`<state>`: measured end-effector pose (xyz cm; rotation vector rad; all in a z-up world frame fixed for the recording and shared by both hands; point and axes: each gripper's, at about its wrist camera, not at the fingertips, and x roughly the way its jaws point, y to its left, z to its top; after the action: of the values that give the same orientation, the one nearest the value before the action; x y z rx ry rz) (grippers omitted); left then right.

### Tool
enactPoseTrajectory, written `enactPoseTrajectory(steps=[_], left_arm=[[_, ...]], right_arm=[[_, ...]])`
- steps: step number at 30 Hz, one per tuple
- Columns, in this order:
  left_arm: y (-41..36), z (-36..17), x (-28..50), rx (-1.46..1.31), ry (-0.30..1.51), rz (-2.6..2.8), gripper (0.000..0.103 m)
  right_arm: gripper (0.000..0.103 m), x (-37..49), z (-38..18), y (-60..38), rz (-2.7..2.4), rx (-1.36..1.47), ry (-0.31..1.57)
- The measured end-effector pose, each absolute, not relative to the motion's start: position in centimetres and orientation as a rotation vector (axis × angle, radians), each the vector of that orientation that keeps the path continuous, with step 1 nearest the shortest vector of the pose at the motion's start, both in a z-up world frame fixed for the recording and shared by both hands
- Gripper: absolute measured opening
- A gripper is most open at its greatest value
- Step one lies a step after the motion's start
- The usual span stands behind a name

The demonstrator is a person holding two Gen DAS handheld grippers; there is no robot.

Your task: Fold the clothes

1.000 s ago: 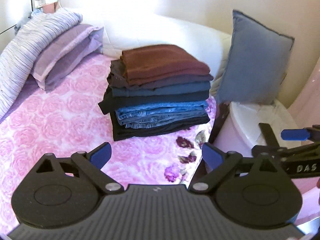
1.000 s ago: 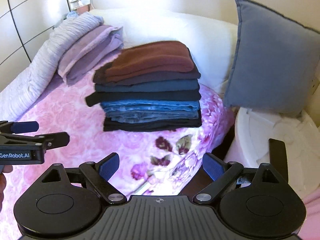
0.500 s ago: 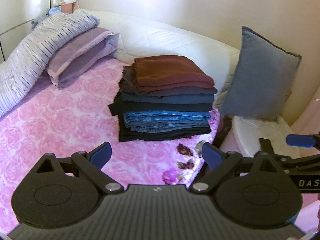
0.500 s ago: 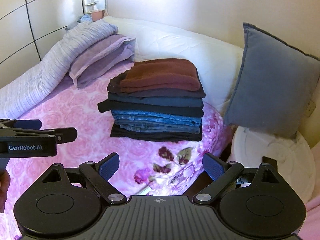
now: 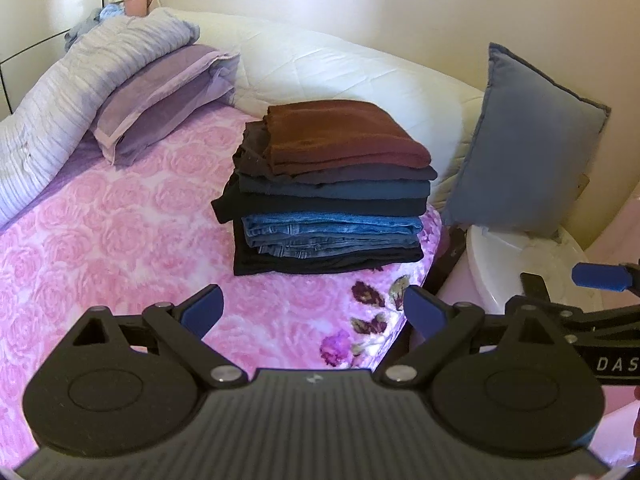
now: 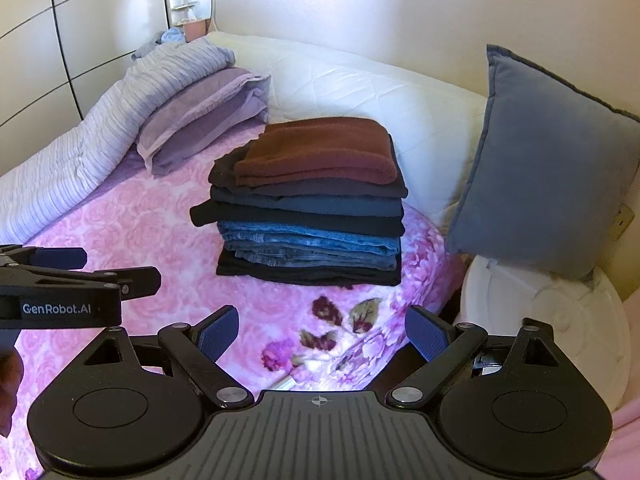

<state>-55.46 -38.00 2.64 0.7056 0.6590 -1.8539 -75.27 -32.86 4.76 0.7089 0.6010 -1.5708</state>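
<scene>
You've pulled both cameras back, so the stack [image 5: 328, 188] now sits farther off and lower in view, on the pink bedspread [image 5: 120, 232] near its right edge. Your left gripper [image 5: 312, 312] and right gripper [image 6: 320, 334] hang above the bedspread, jaws wide, holding nothing. A blue cushion [image 6: 548, 168] stands right of the stack.
</scene>
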Motion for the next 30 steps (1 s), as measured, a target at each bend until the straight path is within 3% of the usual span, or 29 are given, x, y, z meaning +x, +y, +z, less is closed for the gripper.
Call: enactPoseTrajectory(steps=[30], left_arm=[[-38.1, 1.1, -55.7, 0.799, 0.663, -1.801, 0.096]], right_arm=[[0.093, -75.0, 3.3, -32.7, -1.564, 0.79, 0.609]])
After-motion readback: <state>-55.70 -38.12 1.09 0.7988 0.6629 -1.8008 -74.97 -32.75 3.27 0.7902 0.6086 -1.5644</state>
